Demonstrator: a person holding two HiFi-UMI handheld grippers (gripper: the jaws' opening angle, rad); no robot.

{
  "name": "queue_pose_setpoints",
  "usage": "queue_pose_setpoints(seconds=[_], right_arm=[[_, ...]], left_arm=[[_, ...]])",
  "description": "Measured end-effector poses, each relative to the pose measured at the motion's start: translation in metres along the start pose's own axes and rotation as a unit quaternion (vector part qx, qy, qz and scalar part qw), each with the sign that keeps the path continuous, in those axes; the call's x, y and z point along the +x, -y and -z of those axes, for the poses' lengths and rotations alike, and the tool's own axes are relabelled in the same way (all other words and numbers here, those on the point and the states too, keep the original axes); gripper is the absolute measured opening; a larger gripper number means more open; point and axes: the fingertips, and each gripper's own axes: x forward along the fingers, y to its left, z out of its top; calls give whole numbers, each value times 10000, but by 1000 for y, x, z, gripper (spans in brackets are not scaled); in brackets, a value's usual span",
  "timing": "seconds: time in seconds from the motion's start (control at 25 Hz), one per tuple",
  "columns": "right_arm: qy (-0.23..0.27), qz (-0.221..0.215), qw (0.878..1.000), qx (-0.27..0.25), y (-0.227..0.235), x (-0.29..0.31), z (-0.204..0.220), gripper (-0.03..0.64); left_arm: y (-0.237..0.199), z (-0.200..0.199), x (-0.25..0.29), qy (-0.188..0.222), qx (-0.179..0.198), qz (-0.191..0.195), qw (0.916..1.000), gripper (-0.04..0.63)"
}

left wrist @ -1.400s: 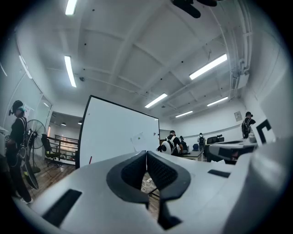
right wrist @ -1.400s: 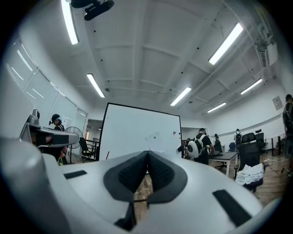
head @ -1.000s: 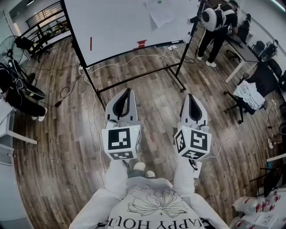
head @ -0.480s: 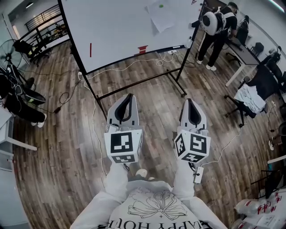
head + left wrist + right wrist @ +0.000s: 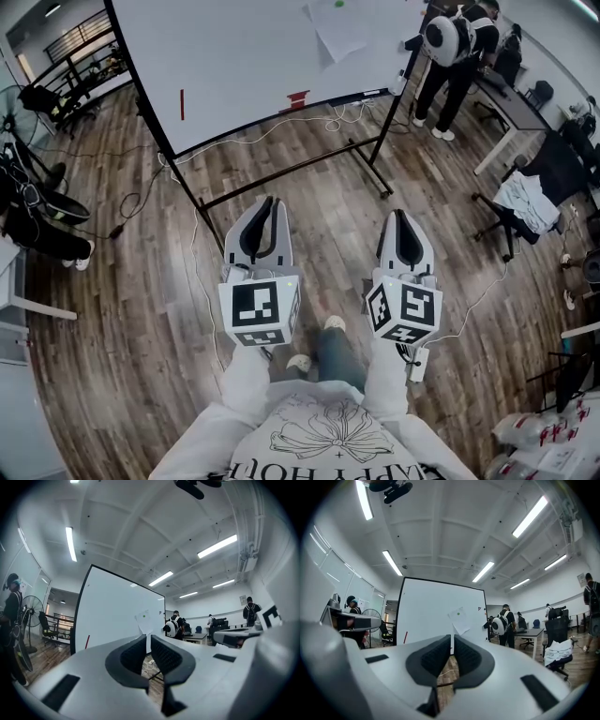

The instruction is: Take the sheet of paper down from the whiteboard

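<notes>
A white sheet of paper [image 5: 337,33] hangs tilted on the whiteboard [image 5: 253,56], held by a green magnet near its top edge. It also shows as the sheet of paper [image 5: 144,622] in the left gripper view and as the sheet of paper [image 5: 459,620] in the right gripper view. My left gripper [image 5: 268,202] and right gripper [image 5: 397,215] are held side by side over the wood floor, pointing at the board and well short of it. The left gripper [image 5: 148,639] is shut with nothing between its pads. Likewise the right gripper [image 5: 453,639] is shut and empty.
The board's black wheeled stand [image 5: 291,169] and loose cables [image 5: 281,127] lie on the floor ahead. A red marker [image 5: 182,103] and a red eraser [image 5: 298,96] sit on the board. People [image 5: 455,47] stand by a desk at right; a chair [image 5: 530,197] and fan [image 5: 28,103] flank the room.
The whiteboard has come nearer and larger in the head view as the person steps forward, one foot now out in front. Both grippers stay shut and side by side.
</notes>
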Motion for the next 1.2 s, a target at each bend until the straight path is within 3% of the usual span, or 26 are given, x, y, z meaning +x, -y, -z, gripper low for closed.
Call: queue_pose_setpoints(seconds=[0.28,0.44,0.92,1.2], right_arm=[[-65,-167,9998,-33,23,55,8,5],[-25,-325,9995,-25,46,102,7,19],[254,-944,9952,-85,118,242,-19,65],[180,-1190,9927,15,144,309,-9,80]], left_arm=[[11,6,59,10,-18,33,10000,14],[22,8,107,22,45,4,10000,64],[45,-7,250,239,78,-508,9984,83],[47,1,315,120,118,-666,9976,84]])
